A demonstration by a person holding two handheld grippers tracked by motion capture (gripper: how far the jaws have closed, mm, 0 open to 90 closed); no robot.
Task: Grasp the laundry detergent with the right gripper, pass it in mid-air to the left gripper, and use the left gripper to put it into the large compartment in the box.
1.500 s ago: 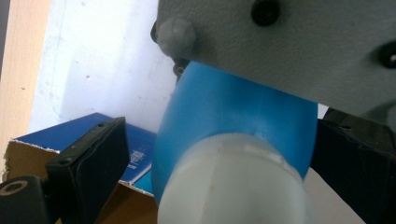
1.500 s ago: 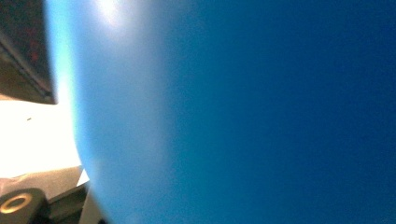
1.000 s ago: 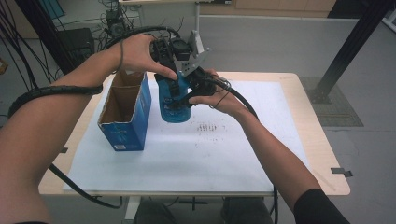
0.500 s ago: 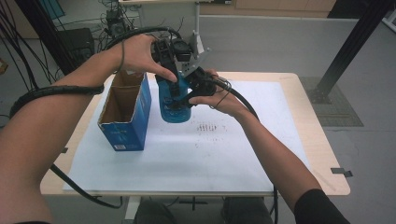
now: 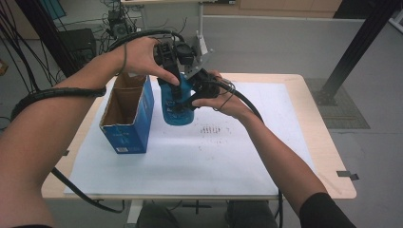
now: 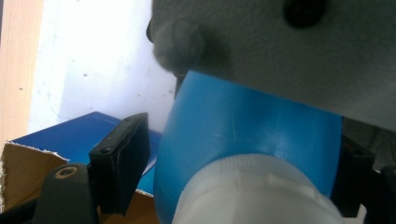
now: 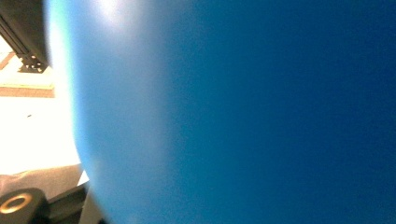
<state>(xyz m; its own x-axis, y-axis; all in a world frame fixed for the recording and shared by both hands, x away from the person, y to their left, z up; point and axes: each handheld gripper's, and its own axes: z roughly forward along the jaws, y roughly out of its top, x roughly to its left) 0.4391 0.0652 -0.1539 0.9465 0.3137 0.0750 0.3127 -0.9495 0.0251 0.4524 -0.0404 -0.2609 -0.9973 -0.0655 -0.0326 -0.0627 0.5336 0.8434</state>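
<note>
Left claw (image 5: 175, 80) down over the top of the blue bottle (image 5: 177, 105), jaws just now closing around the white cap (image 6: 252, 191) but, in the left gripper view, with a gap at the left pad, so not yet pressing; right claw (image 5: 187, 100) clamped on the bottle's body from the right, holding it upright on the white sheet (image 5: 190, 156) in the far-left part of the surface (image 5: 313, 137), just right of the open blue carton (image 5: 126, 118); likely trouble from here: closing off-centre on the cap and skidding off its rounded shoulder; twisting the cap against too light a hold on the body, so the whole bottle turning instead; squeezing the soft wall and spilling once loosened; tipping left and knocking the carton; snagging the trailing cable (image 5: 247, 102) between the two hands.
</note>
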